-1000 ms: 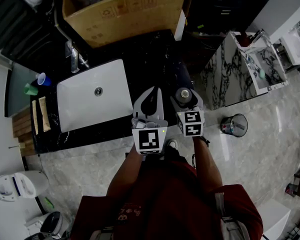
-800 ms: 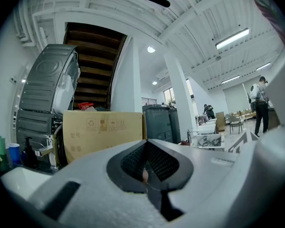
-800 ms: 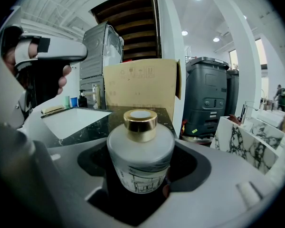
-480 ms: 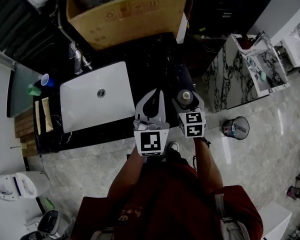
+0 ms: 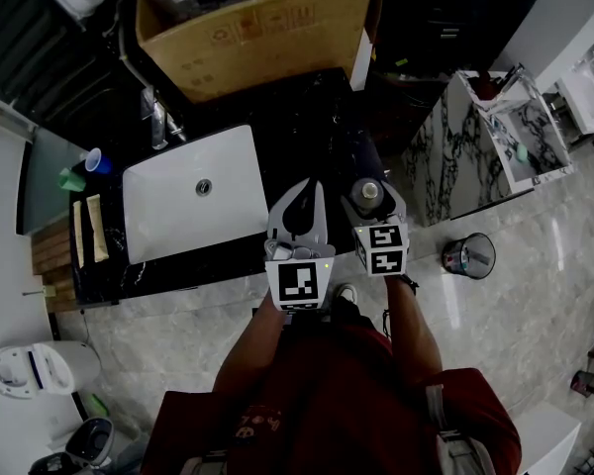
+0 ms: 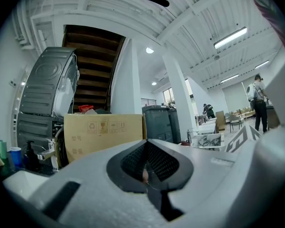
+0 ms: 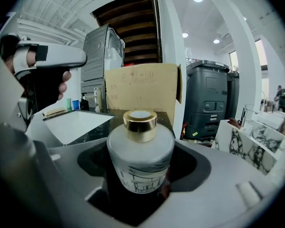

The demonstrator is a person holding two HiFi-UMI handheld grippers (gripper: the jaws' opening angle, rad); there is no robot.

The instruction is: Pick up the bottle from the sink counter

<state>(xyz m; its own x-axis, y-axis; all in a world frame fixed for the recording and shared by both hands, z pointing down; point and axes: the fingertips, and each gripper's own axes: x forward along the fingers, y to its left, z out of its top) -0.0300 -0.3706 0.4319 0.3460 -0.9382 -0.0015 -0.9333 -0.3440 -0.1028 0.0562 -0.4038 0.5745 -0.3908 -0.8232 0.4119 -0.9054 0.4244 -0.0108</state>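
Note:
A squat frosted bottle (image 7: 140,151) with a gold cap stands upright between the jaws of my right gripper (image 7: 141,174), which is shut on its body. In the head view the bottle (image 5: 366,192) sits in the right gripper (image 5: 370,202) over the right end of the black sink counter (image 5: 312,127). Whether its base touches the counter is hidden. Just to its left my left gripper (image 5: 299,210) is shut with nothing in it. In the left gripper view its pads (image 6: 145,174) meet, pointing toward the cardboard box.
A white sink basin (image 5: 168,221) with a faucet (image 5: 156,117) lies left of the grippers. A large cardboard box (image 5: 257,33) stands behind the counter. Two small cups (image 5: 87,166) sit at the counter's left end. A marble-patterned cabinet (image 5: 455,156) and a waste bin (image 5: 468,252) are on the right.
Only the head view has shifted slightly. Both grippers and the bottle keep their places relative to the counter.

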